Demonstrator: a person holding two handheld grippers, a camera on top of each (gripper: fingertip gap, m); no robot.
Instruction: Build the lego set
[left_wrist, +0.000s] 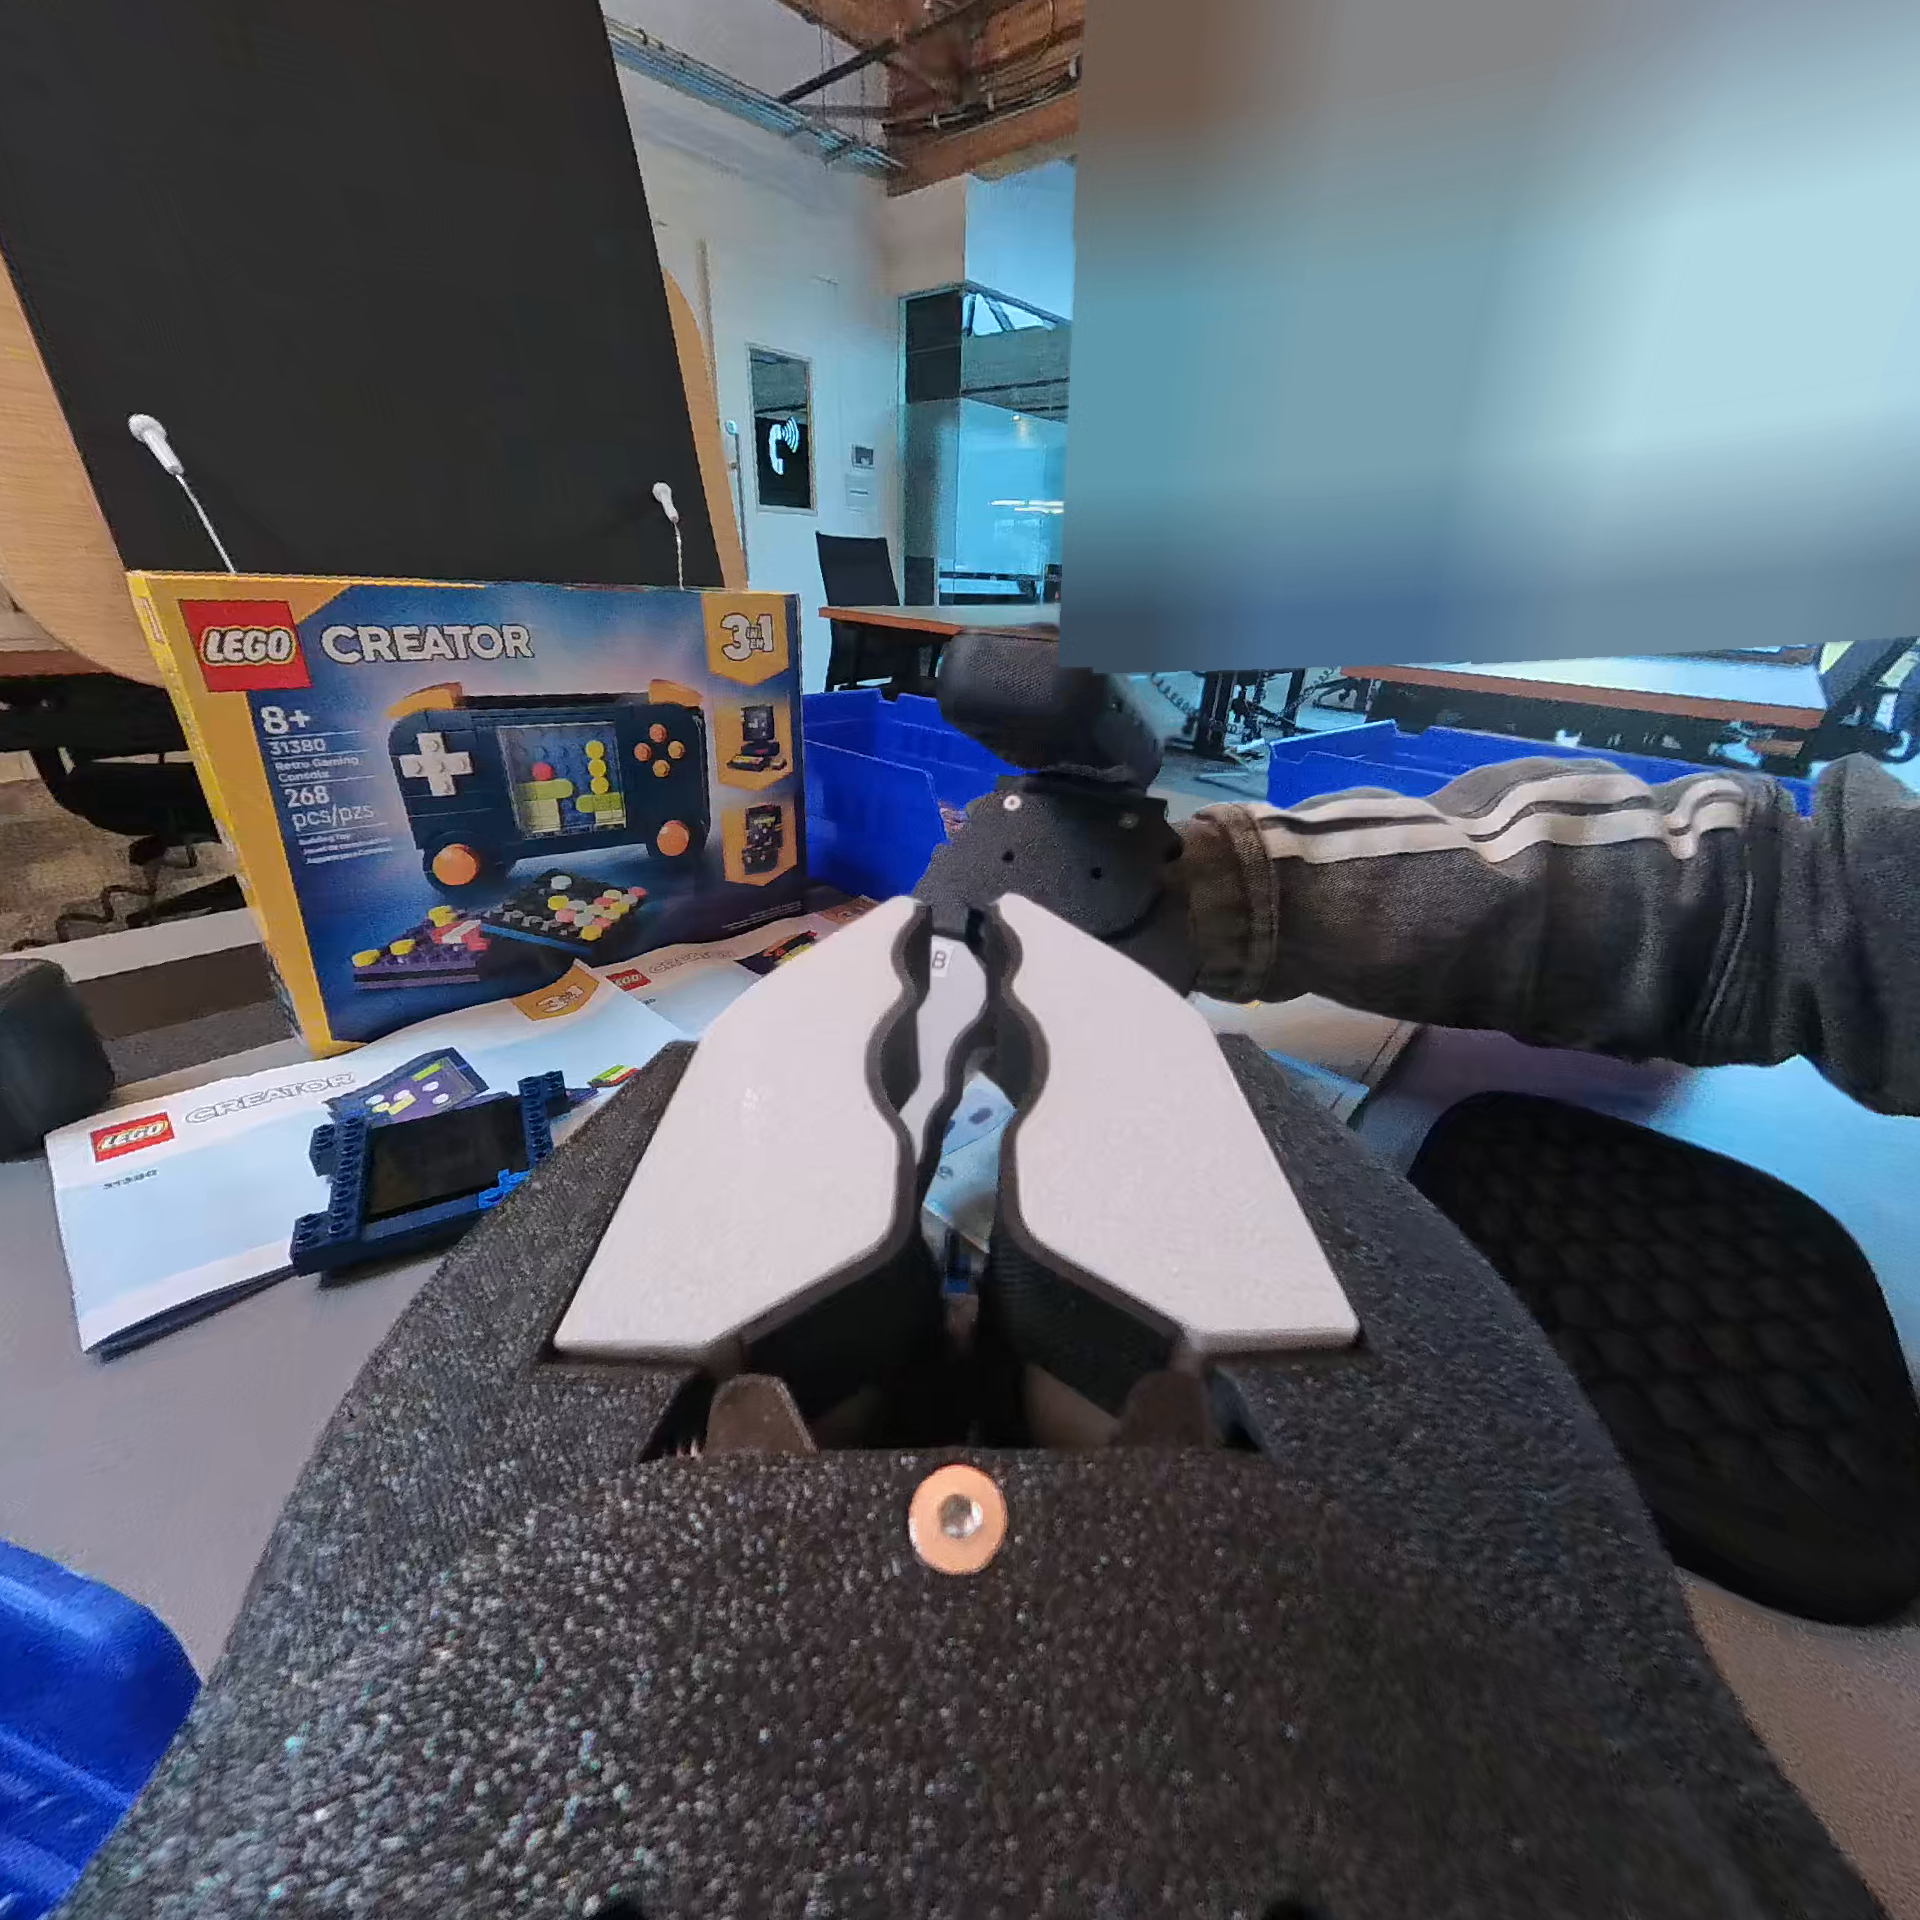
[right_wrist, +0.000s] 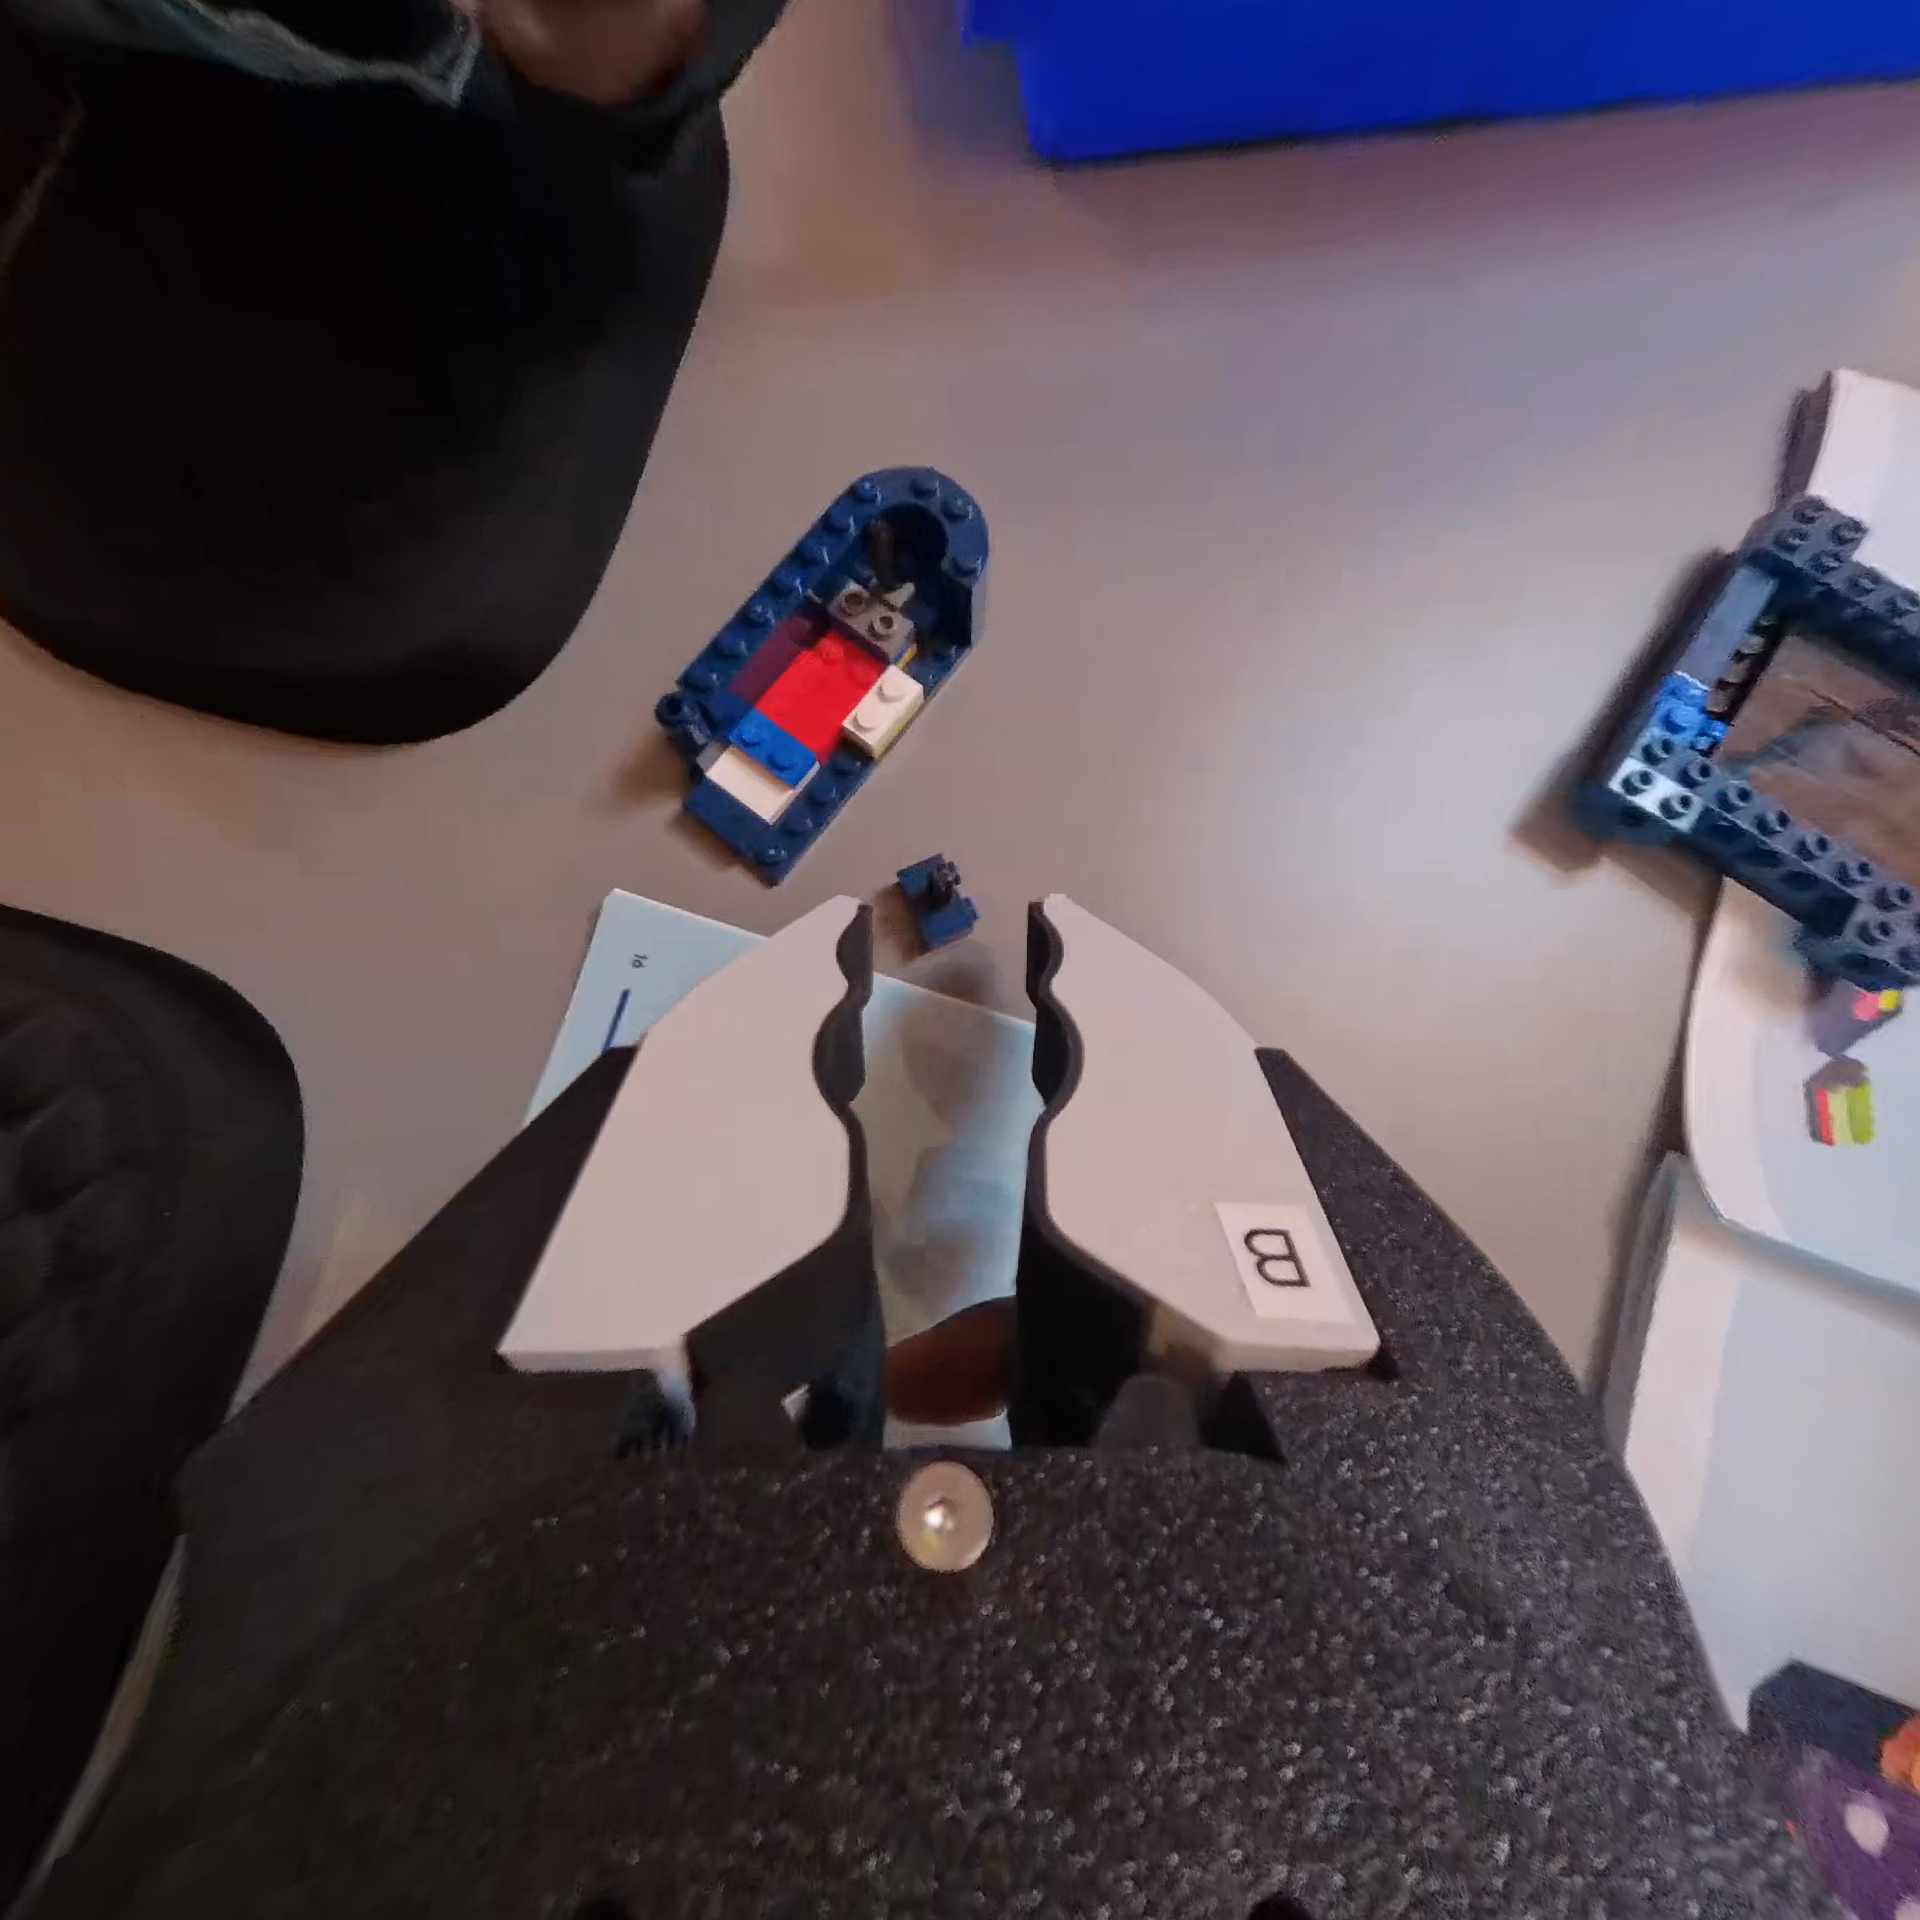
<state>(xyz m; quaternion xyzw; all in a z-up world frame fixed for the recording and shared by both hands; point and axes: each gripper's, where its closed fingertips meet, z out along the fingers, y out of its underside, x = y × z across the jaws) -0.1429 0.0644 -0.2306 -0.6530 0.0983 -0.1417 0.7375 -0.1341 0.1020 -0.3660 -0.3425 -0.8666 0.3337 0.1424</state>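
Note:
In the right wrist view my right gripper (right_wrist: 948, 912) is open and points down at the grey table (right_wrist: 1299, 623). A small dark blue brick (right_wrist: 938, 902) lies on the table between its fingertips, and neither pad touches it. A dark blue boat-shaped plate (right_wrist: 831, 665) with red, blue and white bricks lies just beyond. In the left wrist view my left gripper (left_wrist: 961, 925) stands only a narrow slit open, with nothing between its pads. Through the slit I see a finger of the right gripper, whose black body (left_wrist: 1060, 842) is held just ahead by a sleeved arm (left_wrist: 1558, 904).
A toy brick box (left_wrist: 488, 790) stands at the back left. A dark blue frame with a dark screen (left_wrist: 426, 1164) rests on a booklet (left_wrist: 177, 1226), and shows at the right (right_wrist: 1787, 758). Blue bins (left_wrist: 883, 790) stand behind. A paper sheet (right_wrist: 665, 956) lies under my right fingers. Spacing between my two grippers at the tips: around 15 cm.

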